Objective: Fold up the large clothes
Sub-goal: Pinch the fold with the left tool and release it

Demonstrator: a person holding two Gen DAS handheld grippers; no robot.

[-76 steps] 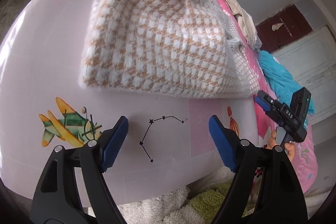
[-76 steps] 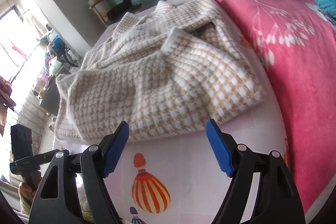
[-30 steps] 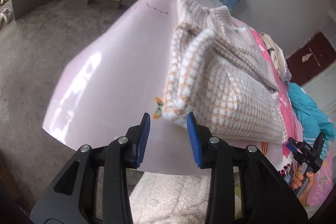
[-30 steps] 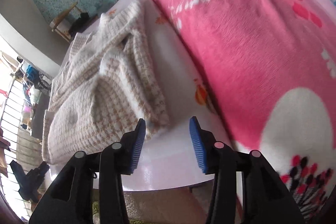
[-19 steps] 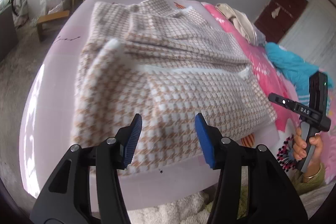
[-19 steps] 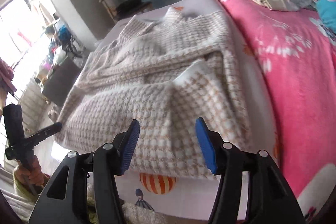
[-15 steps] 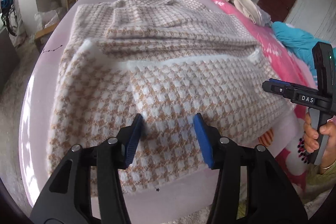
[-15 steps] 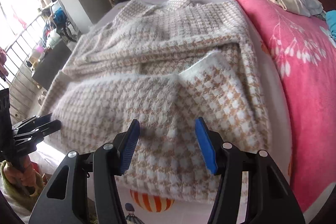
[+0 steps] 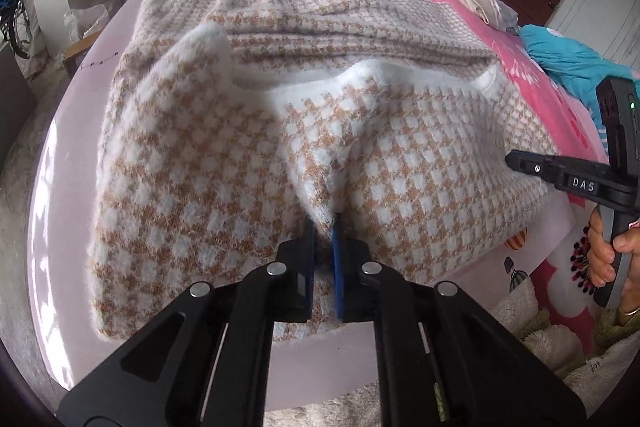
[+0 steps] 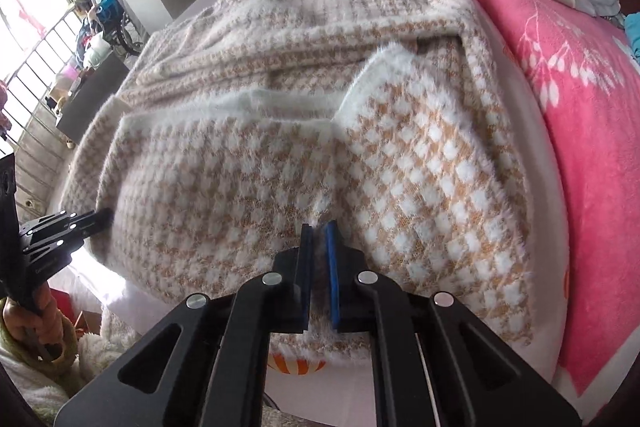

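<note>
Both claws pinch the near edge of the checked sweater [image 9: 248, 131], the left gripper [image 9: 323, 231] and the right gripper [image 10: 319, 233] each pressed onto a tuck of knit, sleeves already folded in on the bed [image 9: 68, 211], the final fold seemingly still ahead.

Black tool [image 9: 323, 227], blue pads [image 9: 335, 259], silver screws

Daylight pours in from the window [image 10: 24, 39], blown out white; glare streaks the pink sheet [image 9: 44, 195]. Heavy fisheye bending at edges, corners maybe slightly soft.
</note>
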